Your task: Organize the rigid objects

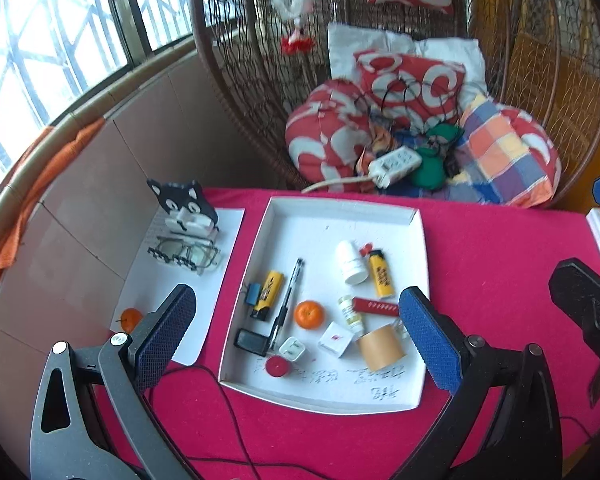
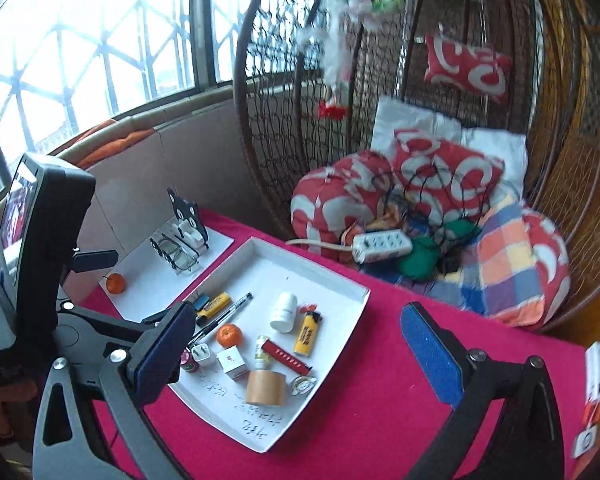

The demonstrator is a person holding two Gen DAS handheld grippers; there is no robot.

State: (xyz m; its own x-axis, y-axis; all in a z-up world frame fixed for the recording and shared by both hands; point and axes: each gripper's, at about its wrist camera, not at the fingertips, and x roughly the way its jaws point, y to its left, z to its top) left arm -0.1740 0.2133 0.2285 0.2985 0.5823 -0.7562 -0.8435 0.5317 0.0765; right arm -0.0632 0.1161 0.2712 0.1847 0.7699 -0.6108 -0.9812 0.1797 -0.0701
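A white tray point(image 1: 418, 240) on the red tablecloth holds several small items: two yellow lighters point(image 1: 381, 278), a pen point(image 1: 290, 296), a white bottle point(image 1: 351, 262), an orange point(image 1: 309, 314), a red box point(image 1: 375, 306), a tape roll point(image 1: 380, 348) and a charger plug point(image 1: 293, 349). The tray also shows in the right wrist view point(image 2: 340, 280). My left gripper point(image 1: 296, 336) is open and empty, hovering above the tray's near half. My right gripper point(image 2: 296, 356) is open and empty above the tray. The left gripper's body point(image 2: 40, 240) stands at the left of the right wrist view.
A white sheet point(image 1: 228, 232) left of the tray carries a cat-shaped stand point(image 1: 184, 204), glasses point(image 1: 188, 254) and a second orange point(image 1: 131, 318). A black cable point(image 1: 228, 408) crosses the cloth. A wicker hanging chair point(image 1: 260, 80) with cushions and a power strip point(image 1: 396, 166) stands behind the table.
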